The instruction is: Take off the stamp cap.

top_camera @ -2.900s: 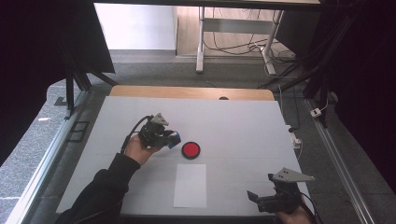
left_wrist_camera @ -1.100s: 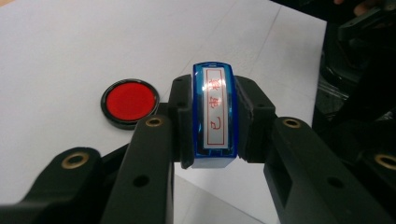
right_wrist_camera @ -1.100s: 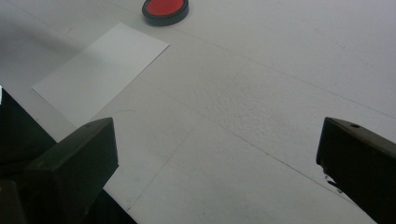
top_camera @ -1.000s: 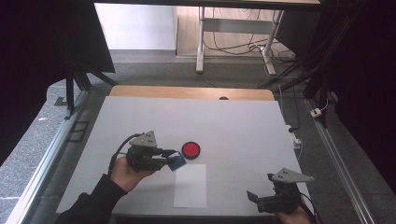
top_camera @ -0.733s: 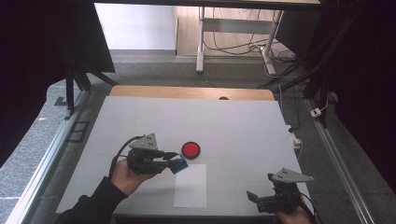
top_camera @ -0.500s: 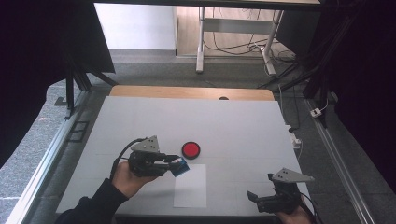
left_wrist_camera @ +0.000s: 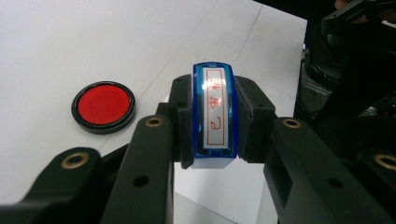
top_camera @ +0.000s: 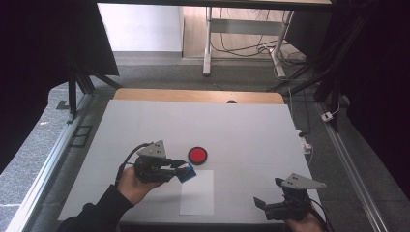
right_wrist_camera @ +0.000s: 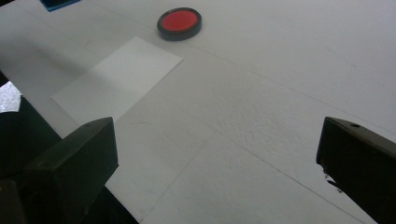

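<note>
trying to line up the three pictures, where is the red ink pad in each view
High view: the red ink pad lies mid-table, just beyond the paper sheet.
Left gripper view: the pad sits left of the held blue stamp.
Right gripper view: the pad is at top centre.
Shared landmark: the paper sheet.

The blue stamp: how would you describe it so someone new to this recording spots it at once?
Start at the white table and find the sheet of paper near its front edge. At the sheet's upper left corner, the left gripper clamps the blue stamp. It alone is blue, with red characters on a white label; the ink pad nearby is round and red.
</note>
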The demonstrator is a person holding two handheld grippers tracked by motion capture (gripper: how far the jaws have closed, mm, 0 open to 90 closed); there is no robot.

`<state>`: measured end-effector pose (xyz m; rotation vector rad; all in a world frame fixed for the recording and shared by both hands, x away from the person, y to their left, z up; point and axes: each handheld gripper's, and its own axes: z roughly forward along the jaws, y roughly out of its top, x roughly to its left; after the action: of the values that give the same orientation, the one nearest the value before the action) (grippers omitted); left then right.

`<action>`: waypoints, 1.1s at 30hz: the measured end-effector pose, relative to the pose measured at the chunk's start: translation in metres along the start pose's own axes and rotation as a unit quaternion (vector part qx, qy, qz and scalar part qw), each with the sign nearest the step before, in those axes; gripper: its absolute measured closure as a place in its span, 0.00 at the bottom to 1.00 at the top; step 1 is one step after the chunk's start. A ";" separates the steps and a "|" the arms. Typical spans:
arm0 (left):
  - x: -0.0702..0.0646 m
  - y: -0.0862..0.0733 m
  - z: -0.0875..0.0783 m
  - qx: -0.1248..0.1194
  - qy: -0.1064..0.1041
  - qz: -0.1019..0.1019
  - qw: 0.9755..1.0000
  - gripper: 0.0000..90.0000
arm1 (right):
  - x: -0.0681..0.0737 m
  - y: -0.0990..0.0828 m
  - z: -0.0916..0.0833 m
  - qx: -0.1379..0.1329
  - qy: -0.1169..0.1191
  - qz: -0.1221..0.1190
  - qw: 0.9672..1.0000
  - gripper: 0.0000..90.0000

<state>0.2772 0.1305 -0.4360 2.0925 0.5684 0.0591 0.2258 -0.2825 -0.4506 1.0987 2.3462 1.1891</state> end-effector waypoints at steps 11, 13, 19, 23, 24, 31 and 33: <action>0.000 0.000 0.000 0.004 -0.003 0.006 1.000 0.78 | 0.013 0.008 0.016 -0.001 0.033 -0.045 0.998 0.00; 0.000 0.000 0.000 0.004 -0.005 0.006 1.000 0.78 | 0.015 0.009 0.019 -0.002 0.039 -0.049 0.998 0.00; 0.000 0.002 -0.002 -0.001 -0.015 0.007 1.000 0.78 | 0.024 0.011 0.030 -0.005 0.067 -0.054 0.996 0.00; 0.001 0.002 -0.002 0.001 -0.017 0.009 1.000 0.78 | 0.028 0.014 0.037 -0.001 0.086 -0.052 0.995 0.00; 0.001 0.002 -0.002 0.002 -0.018 0.009 1.000 0.78 | 0.029 0.015 0.038 0.005 0.090 -0.051 0.995 0.00; 0.002 0.003 0.001 0.006 -0.019 0.016 1.000 0.78 | 0.038 0.019 0.054 0.009 0.125 -0.048 0.991 0.00; 0.003 0.003 0.001 0.004 -0.023 0.013 1.000 0.78 | 0.041 0.021 0.058 0.008 0.128 -0.054 0.990 0.00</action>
<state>0.2812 0.1292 -0.4347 2.1037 0.5139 0.0232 0.2407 -0.2119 -0.4671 0.8535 2.5729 1.3424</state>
